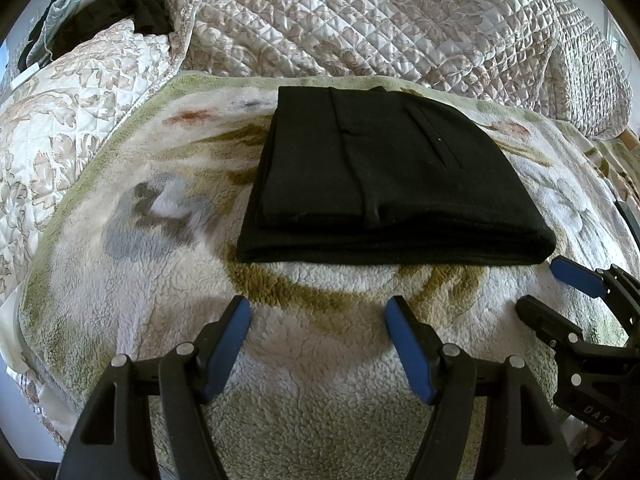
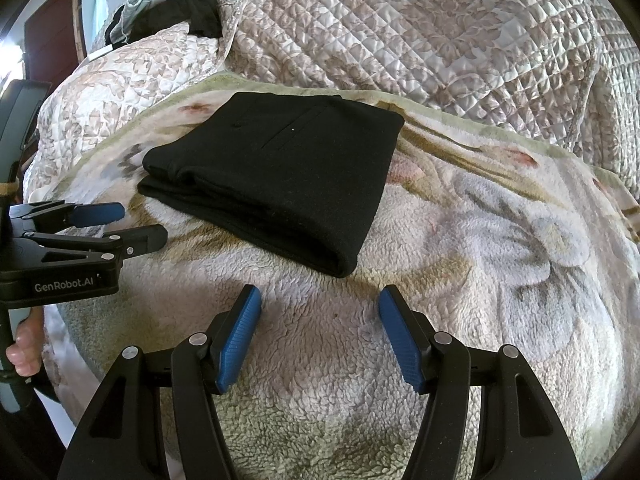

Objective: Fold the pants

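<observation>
Left wrist view shows one black folded pair of pants (image 1: pixel 384 176) lying flat on one fleecy floral blanket (image 1: pixel 132 248) over a quilted bed. Two grippers, the left gripper (image 1: pixel 318 312) and right gripper (image 2: pixel 320 300), tilt downward just short of it, jaws wide apart, holding nothing.

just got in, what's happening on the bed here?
A person holds a two-finger gripper in each hand over a fleece blanket on a bed. The black pants lie on it folded into a compact stack of layers. The left gripper and right gripper both hover just short of the near edge of the pants, jaws open, touching nothing. Judging by how the pants lie, the fold looks done or close to it. A quilted bedspread is bunched behind.
</observation>
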Motion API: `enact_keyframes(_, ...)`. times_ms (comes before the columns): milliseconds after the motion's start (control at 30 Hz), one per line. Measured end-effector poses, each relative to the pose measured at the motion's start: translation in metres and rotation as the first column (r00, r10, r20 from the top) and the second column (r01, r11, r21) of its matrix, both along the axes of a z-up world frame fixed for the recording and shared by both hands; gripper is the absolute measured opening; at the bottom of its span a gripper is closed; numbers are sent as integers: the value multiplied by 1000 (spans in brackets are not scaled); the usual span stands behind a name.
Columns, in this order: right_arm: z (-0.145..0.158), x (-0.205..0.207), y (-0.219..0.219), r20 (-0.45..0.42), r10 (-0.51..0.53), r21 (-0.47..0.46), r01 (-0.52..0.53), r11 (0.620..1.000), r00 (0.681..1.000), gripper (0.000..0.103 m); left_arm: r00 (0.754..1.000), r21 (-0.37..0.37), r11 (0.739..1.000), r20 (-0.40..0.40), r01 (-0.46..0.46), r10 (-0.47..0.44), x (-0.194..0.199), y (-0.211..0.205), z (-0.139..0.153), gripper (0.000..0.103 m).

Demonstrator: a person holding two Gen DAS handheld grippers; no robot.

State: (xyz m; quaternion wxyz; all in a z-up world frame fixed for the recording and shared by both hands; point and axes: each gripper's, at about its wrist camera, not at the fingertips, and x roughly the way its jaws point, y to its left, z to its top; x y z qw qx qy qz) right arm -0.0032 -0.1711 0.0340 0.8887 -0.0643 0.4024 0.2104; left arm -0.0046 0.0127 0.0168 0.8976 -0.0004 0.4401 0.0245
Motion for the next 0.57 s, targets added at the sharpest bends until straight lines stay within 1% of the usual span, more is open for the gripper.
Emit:
enact_keyframes(333, 0, 0, -1, 8, -5, -4, 5, 1000, 1000, 63, 1000, -2, 1000, -4, -1, 1, 0, 1, 0, 73)
enact_keyframes(433, 0, 3, -2, 24, -8, -9, 8, 1000, 1000, 67, 1000, -3, 1000, -6, -3, 3, 0, 0, 1, 73)
enact_keyframes(567, -3, 15, -5, 43, -11, -7, 11, 1000, 999, 69, 1000, -2, 1000, -8, -3, 3, 1, 0, 1, 74)
